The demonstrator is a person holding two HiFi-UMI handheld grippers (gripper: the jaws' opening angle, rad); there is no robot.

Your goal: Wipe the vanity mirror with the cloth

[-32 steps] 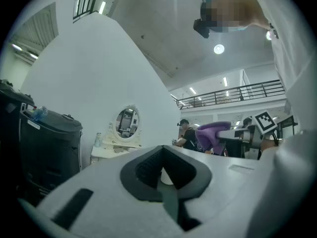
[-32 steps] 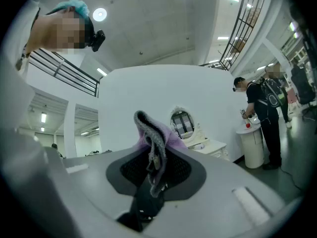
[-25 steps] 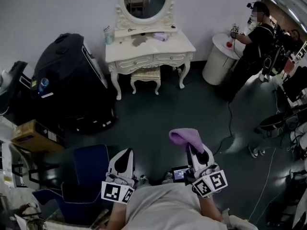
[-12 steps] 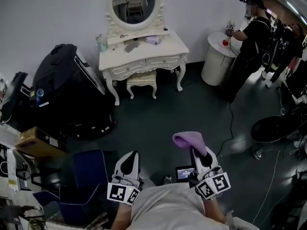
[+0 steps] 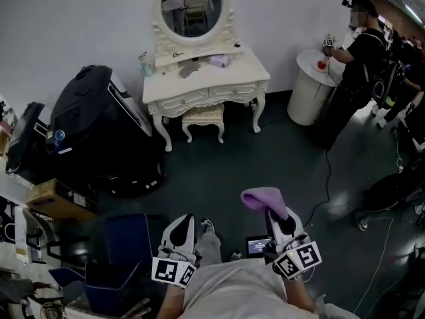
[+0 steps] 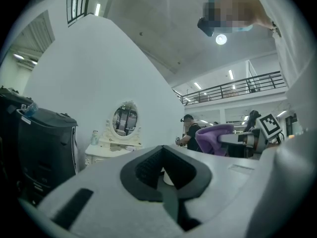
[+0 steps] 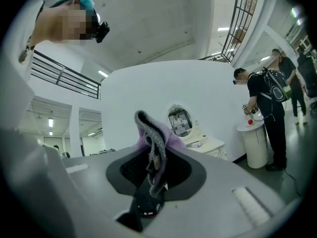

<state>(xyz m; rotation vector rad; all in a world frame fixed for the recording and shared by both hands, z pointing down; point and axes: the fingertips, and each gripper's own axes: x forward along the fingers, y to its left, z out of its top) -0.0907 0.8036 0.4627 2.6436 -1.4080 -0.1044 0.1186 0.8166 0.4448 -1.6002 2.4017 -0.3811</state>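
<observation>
- The oval mirror stood upright at the back of the desk, against the wall.
- It lay straight ahead, well apart from both grippers.
- The right gripper had its jaws clamped on the purple cloth.
- The left gripper had its jaws together, empty.
- Floor lay between; a stool sat under the desk, and a person stood off right.

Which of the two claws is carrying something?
The right claw, clamped on the purple cloth; the left claw is shut and empty.
</observation>
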